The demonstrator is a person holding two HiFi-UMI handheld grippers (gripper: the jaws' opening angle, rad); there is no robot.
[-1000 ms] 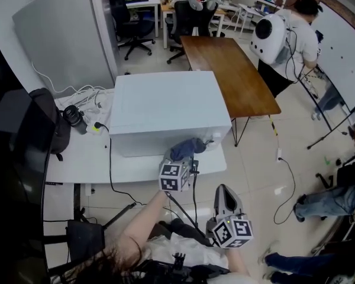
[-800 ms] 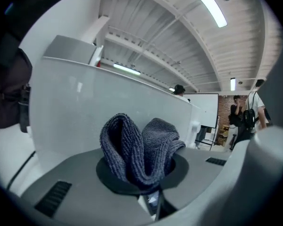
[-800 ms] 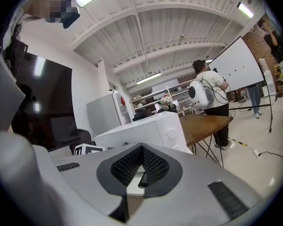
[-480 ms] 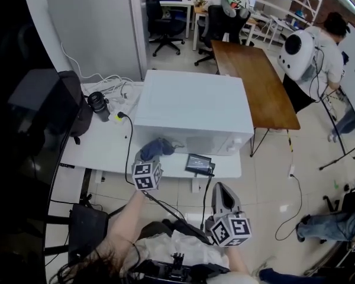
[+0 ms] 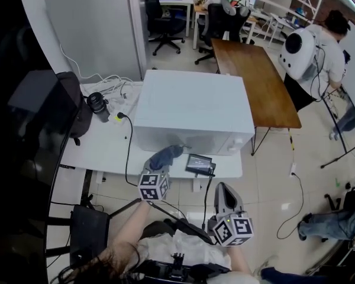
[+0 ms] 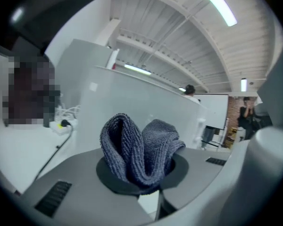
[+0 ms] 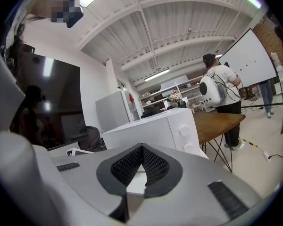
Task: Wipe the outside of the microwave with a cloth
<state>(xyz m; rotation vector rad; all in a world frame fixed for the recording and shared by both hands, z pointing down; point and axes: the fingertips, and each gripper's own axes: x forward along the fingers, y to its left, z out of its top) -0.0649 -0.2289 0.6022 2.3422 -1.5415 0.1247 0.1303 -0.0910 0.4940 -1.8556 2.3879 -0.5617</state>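
On the white table (image 5: 100,152), the white microwave (image 5: 192,108) sits with its front towards the person. The left gripper (image 5: 163,164) has its jaws clamped on a bunched blue-grey cloth (image 6: 139,149), held at the lower front face of the microwave (whether it touches cannot be told). A small black device (image 5: 199,163) lies just right of the cloth. The right gripper (image 5: 223,193) hangs off the table's near edge, jaws pressed together on nothing.

My left tongs (image 5: 163,163) hold the grey towelling cloth (image 5: 167,154) just before the white boxy microwave (image 5: 192,108) on the white worktop (image 5: 100,148).
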